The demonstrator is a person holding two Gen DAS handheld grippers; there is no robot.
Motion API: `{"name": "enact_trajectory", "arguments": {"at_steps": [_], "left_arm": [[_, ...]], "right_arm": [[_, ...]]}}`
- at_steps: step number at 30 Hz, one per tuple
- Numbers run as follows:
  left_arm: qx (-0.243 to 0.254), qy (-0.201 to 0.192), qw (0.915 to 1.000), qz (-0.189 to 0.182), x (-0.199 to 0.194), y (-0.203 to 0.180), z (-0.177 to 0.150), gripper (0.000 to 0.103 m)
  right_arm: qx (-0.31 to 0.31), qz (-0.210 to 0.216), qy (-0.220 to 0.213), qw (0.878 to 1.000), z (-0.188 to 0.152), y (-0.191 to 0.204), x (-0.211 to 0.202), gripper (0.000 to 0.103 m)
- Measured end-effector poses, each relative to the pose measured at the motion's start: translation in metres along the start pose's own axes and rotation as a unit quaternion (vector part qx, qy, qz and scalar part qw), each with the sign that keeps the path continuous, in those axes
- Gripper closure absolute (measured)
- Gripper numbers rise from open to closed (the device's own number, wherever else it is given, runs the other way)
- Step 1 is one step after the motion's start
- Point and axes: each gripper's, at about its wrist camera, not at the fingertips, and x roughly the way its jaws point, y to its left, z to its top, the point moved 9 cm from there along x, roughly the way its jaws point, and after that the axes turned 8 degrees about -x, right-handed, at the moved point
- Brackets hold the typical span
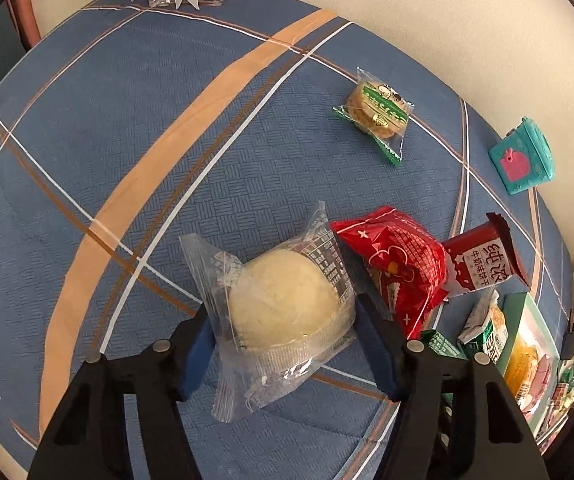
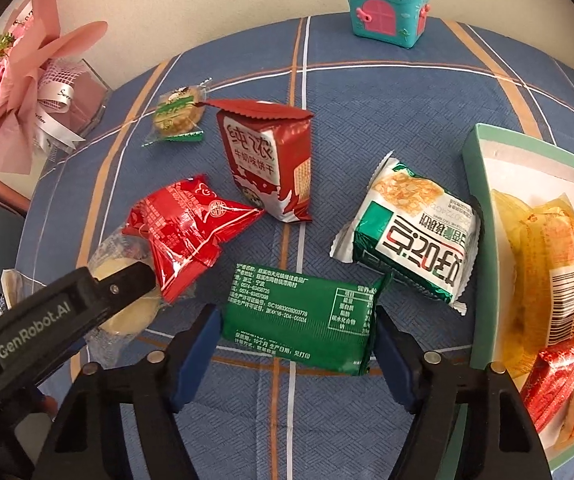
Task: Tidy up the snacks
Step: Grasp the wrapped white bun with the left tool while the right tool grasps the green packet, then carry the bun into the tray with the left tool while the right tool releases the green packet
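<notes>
Both hands are at the pick-up step of sorting the snacks. The left gripper (image 1: 287,344) has its blue pads pressed against the sides of a pale round bun in a clear plastic wrapper (image 1: 283,300), which lies on the blue plaid worktop (image 1: 127,160) beside a crinkled red foil packet (image 1: 395,268). The right gripper (image 2: 297,340) is clamped on a flat dark-green foil snack pack (image 2: 303,320), its pads touching both ends. Judging by the filled mint-green cardboard box (image 2: 475,240) just right of it, the next move probably calls for lifting each pack clear and carrying it there.
</notes>
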Motion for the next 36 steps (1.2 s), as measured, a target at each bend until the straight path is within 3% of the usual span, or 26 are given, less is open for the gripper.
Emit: {"name": "enact_trajectory", "arguments": {"at_steps": [10, 18, 27, 36], "left_arm": [[-0.007, -0.015, 0.9998, 0.015, -0.024, 0.003, -0.013, 0.038], [0.012, -0.047, 0.9988, 0.005, -0.067, -0.009, -0.035, 0.038], [0.032, -0.072, 0.9969, -0.008, -0.091, -0.036, -0.038, 0.038], [0.056, -0.071, 0.9956, -0.023, -0.091, -0.078, -0.054, 0.038]], "right_arm": [[0.014, 0.006, 0.003, 1.0, -0.016, -0.018, -0.028, 0.028], [0.013, 0.016, -0.016, 1.0, -0.028, -0.025, -0.065, 0.029], [0.013, 0.013, -0.05, 0.999, -0.025, -0.043, -0.107, 0.029], [0.034, -0.003, -0.069, 0.997, -0.009, -0.071, -0.121, 0.029]]}}
